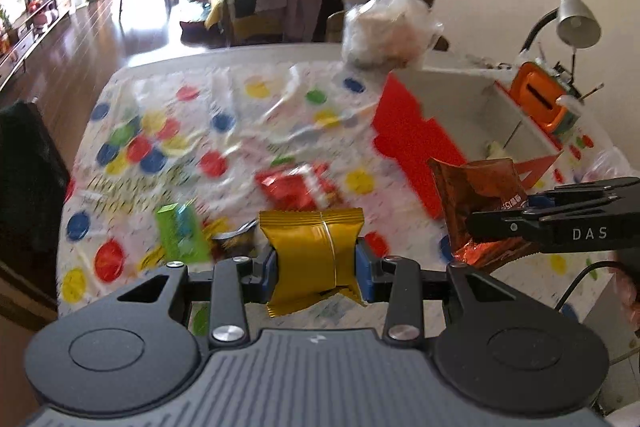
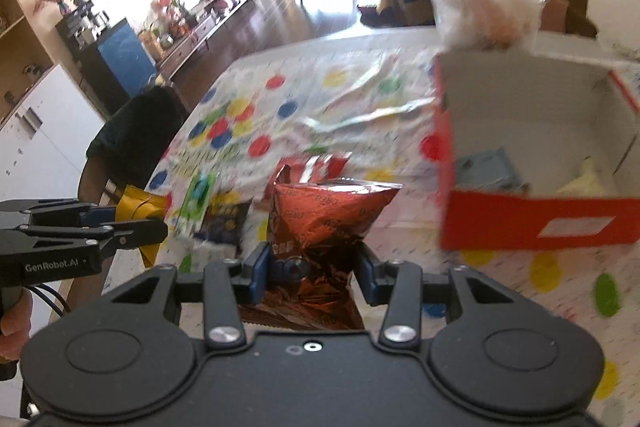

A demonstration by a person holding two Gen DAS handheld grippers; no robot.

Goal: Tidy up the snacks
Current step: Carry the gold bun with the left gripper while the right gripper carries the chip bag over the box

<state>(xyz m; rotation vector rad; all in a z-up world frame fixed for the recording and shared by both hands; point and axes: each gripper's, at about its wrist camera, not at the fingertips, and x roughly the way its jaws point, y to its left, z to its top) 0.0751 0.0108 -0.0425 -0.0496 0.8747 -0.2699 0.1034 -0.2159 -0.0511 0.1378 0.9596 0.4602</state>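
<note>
Nearest, low centre of the left wrist view: my left gripper (image 1: 316,263) is clamped on a gold packet (image 1: 311,247), smooth foil with a crimped zigzag edge and a seam down its face, squeezed in at the waist. In the right wrist view, low centre, my right gripper (image 2: 310,273) pinches the lower part of a red foil cookie bag (image 2: 324,215), crinkled, shiny, puffed into a peak above the pads. Both are lifted clear of the desk (image 1: 240,163).

Just beyond, still loose on the glossy, wrinkled polka-dot cloth: a green packet (image 1: 178,233), a dark blue-and-yellow packet (image 2: 224,219) and a flat red packet (image 1: 298,187), all mid-frame and blurred.

Farther, at the right: the open cardboard box (image 2: 532,223), red outside, white inside, straight-walled. It holds a bluish-grey item and a pale yellow one, too soft to name. A lumpy clear plastic bag (image 2: 484,3) sits behind it.

My judgement: partly done; two in hand, three to go.
</note>
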